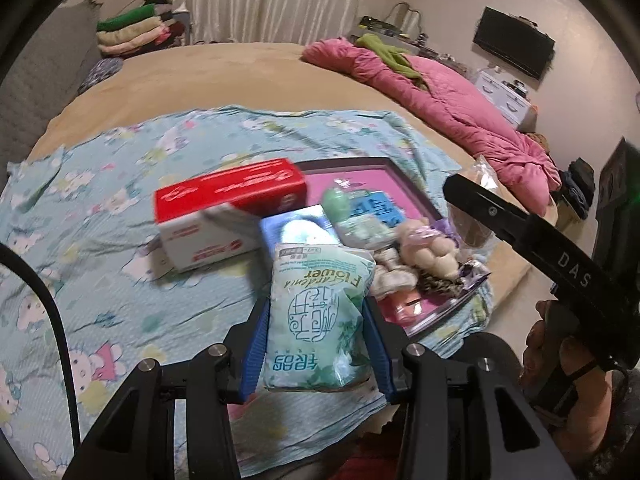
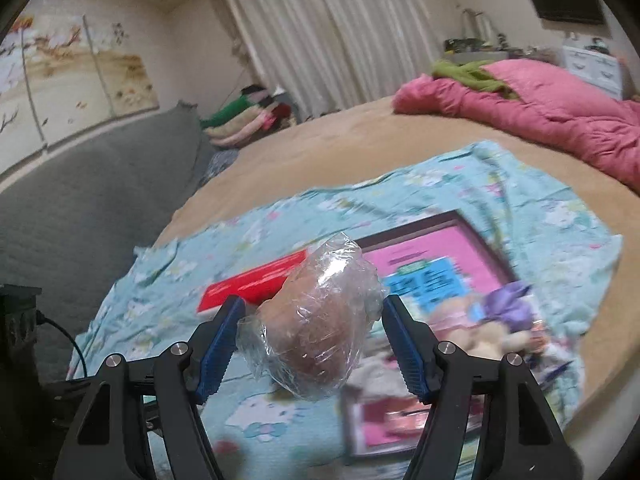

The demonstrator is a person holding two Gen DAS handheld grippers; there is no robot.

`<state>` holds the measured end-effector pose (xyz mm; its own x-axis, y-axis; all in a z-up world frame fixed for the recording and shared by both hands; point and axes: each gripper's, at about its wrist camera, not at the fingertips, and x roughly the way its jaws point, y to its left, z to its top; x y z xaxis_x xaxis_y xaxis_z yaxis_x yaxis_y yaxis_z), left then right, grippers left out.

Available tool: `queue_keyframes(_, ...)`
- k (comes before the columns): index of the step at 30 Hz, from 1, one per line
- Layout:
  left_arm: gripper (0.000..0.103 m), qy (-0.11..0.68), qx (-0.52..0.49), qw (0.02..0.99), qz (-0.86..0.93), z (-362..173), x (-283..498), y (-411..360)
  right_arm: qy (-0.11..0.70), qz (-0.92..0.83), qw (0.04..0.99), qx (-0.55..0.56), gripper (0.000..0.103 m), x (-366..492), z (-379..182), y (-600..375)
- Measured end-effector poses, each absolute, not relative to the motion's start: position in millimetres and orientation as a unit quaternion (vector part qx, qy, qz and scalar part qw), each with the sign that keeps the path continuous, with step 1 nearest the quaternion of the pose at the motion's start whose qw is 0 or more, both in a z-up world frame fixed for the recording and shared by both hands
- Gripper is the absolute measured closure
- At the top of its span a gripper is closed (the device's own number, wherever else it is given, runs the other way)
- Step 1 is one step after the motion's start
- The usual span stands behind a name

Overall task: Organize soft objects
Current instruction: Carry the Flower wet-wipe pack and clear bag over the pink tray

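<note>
My left gripper (image 1: pixel 316 306) is shut on a pale green tissue pack (image 1: pixel 316 320) printed "Gardenia Flower", held upright above the cartoon-print sheet (image 1: pixel 100 280). My right gripper (image 2: pixel 314 312) is shut on a clear plastic bag with a brown soft lump inside (image 2: pixel 316 332), lifted over the sheet (image 2: pixel 540 220). In the left wrist view the right gripper (image 1: pixel 464 194), held by a hand (image 1: pixel 560 356), carries that bag (image 1: pixel 474 220) at the right. A pile of plush toys (image 1: pixel 428 248) and tissue packs (image 1: pixel 372 210) lies on a pink dark-framed tray (image 1: pixel 372 172). The same plush toys (image 2: pixel 480 324) show in the right wrist view.
A red and white box (image 1: pixel 224 212) sits on the sheet left of the tray. A pink quilt (image 1: pixel 460 108) with a green cloth lies along the bed's far right. Folded clothes (image 1: pixel 132 32) are stacked at the back left. A grey padded headboard (image 2: pixel 80 200) borders the bed.
</note>
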<state>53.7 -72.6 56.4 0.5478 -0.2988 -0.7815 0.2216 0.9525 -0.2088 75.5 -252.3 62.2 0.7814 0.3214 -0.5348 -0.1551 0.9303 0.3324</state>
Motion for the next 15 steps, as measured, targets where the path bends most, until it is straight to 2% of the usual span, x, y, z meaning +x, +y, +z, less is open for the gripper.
queue_keyframes(15,0.058,0.458,-0.012,0.871,-0.178,58,94,-154,0.276,0.071,0.939,0.191,0.031,63,55,-338)
